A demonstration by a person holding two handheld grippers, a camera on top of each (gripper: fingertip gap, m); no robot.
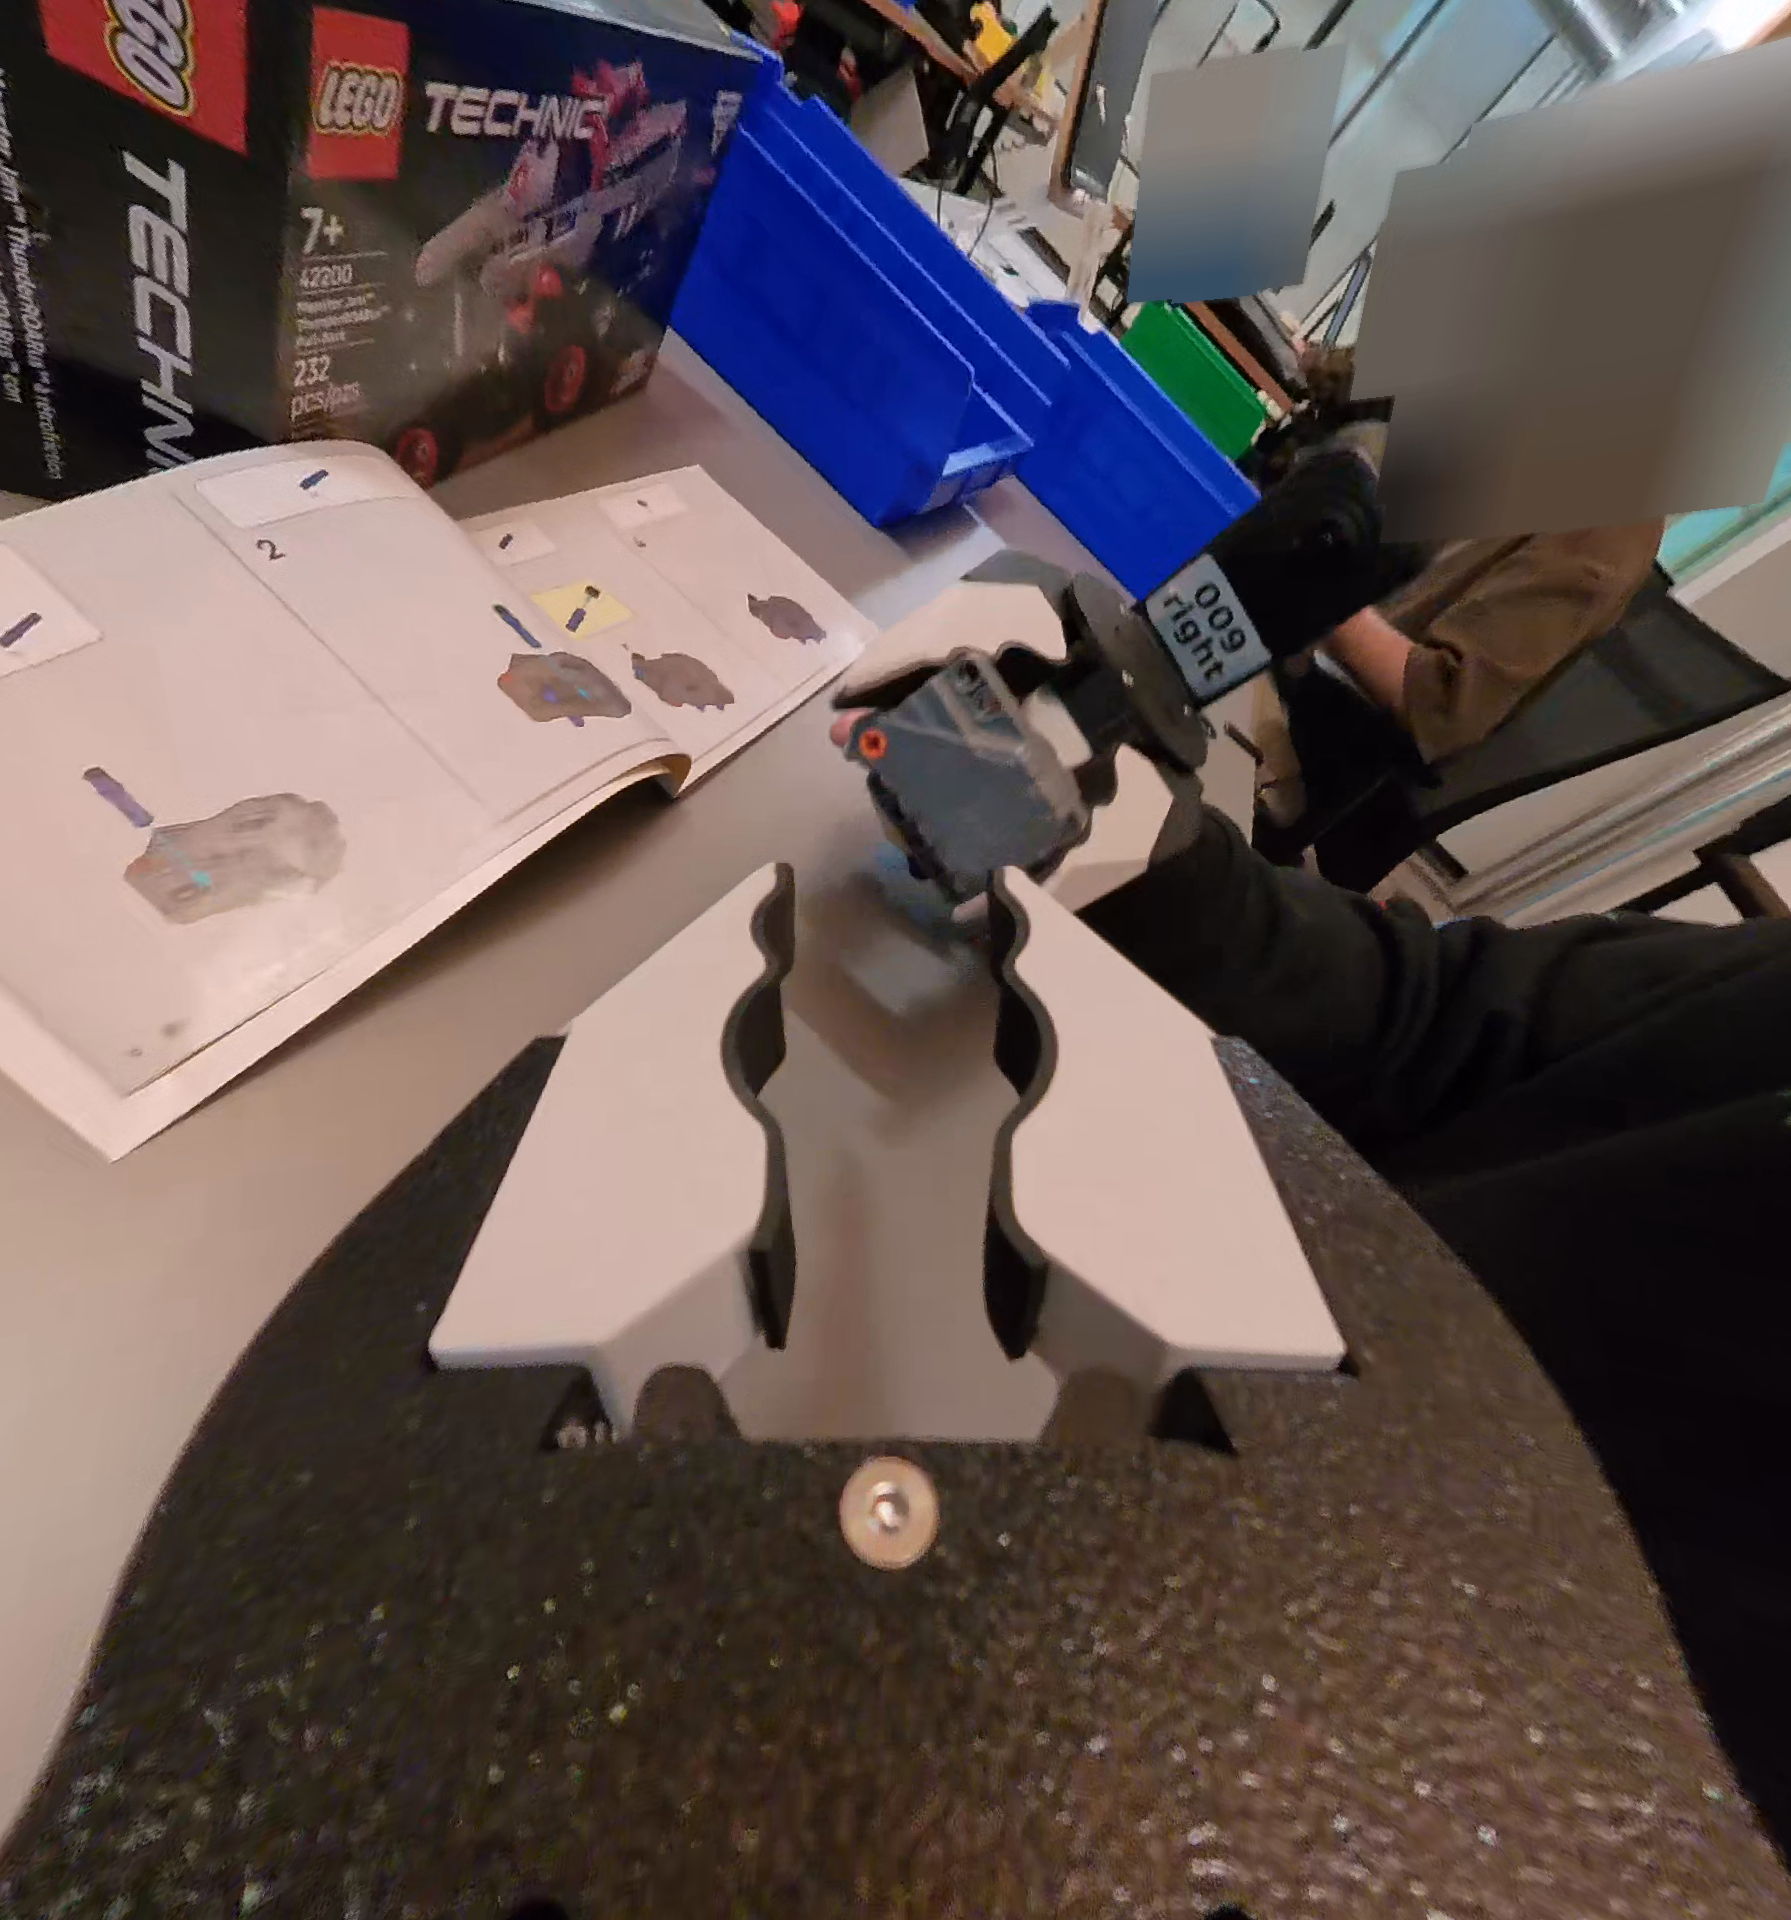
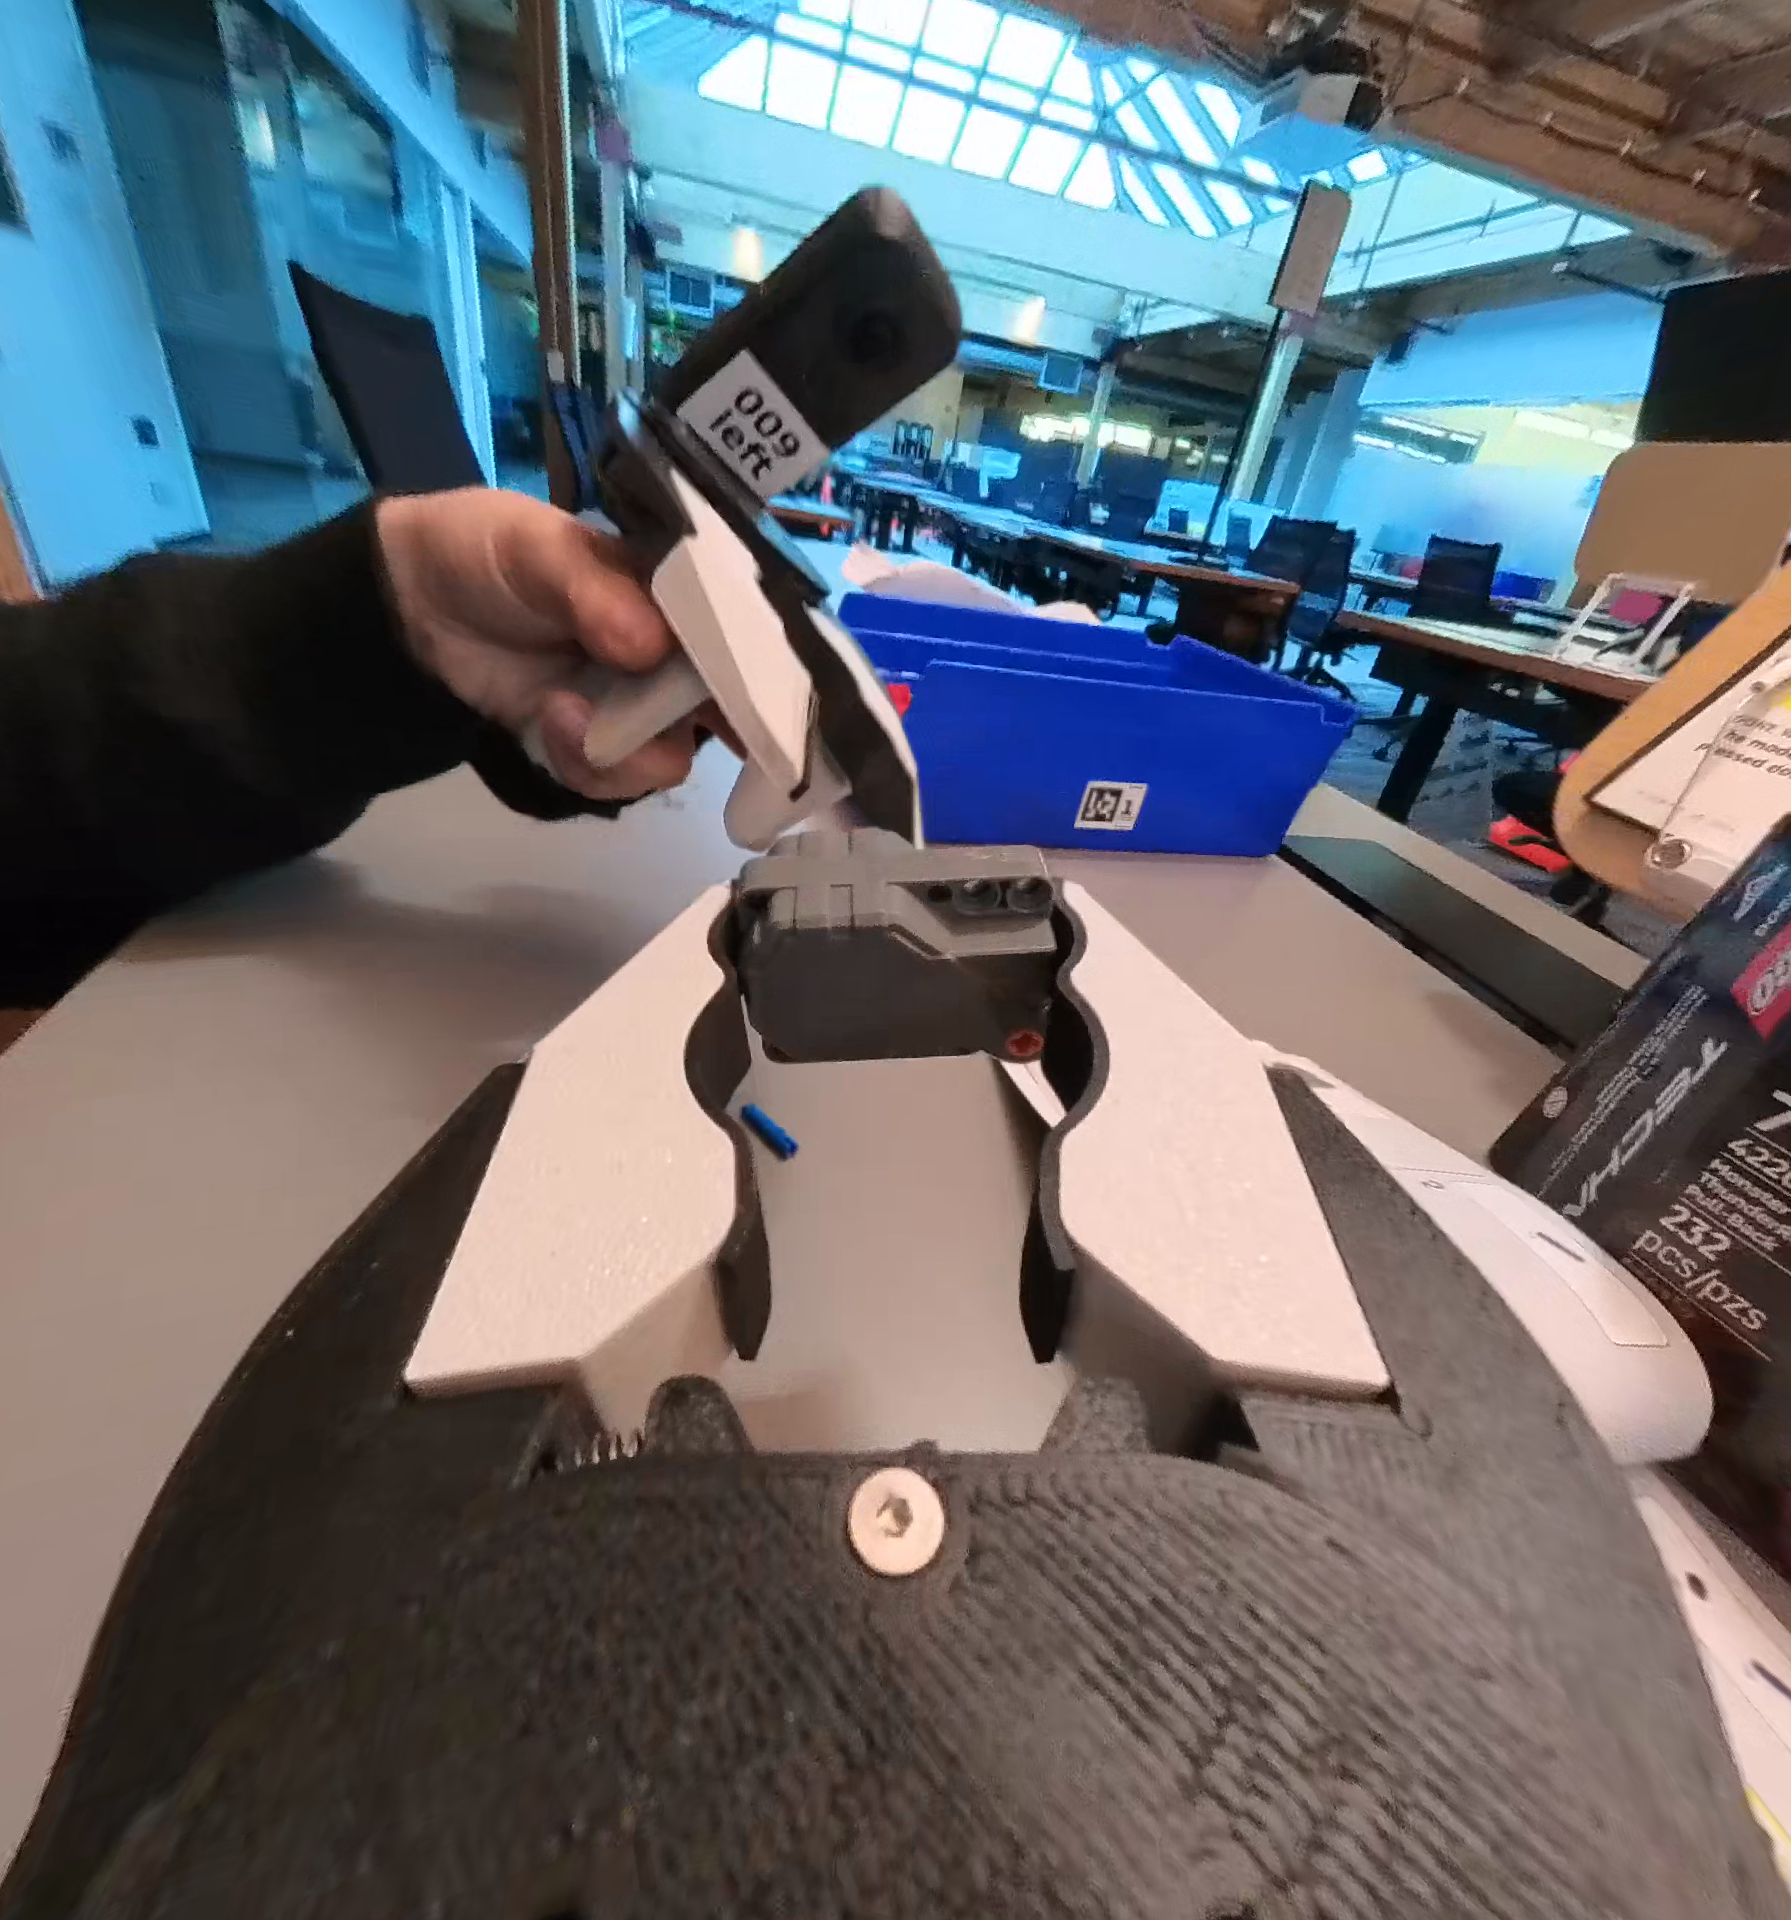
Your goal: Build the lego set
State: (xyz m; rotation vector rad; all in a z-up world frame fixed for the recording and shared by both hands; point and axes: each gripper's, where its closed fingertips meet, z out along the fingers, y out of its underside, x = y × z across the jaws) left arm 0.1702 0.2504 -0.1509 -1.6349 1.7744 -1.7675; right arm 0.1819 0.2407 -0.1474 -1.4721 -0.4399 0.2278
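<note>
Motor block (image 2: 896,971): I see a boxy grey plastic piece with a small red axle hole, raised above the table (image 2: 247,1039).
Right gripper (image 2: 896,997): my wavy black pads clamp the block's sides.
Left gripper (image 1: 891,935): my jaws stand apart, empty, tips beside the block.
Pin (image 2: 769,1129): small, blue, lying on the table under the block.
Around: open manual (image 1: 351,727), glossy box (image 1: 351,208), blue bins (image 1: 870,343).

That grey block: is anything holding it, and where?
Yes. The right gripper clamps the grey block by its two sides. The left gripper holds nothing.
</note>
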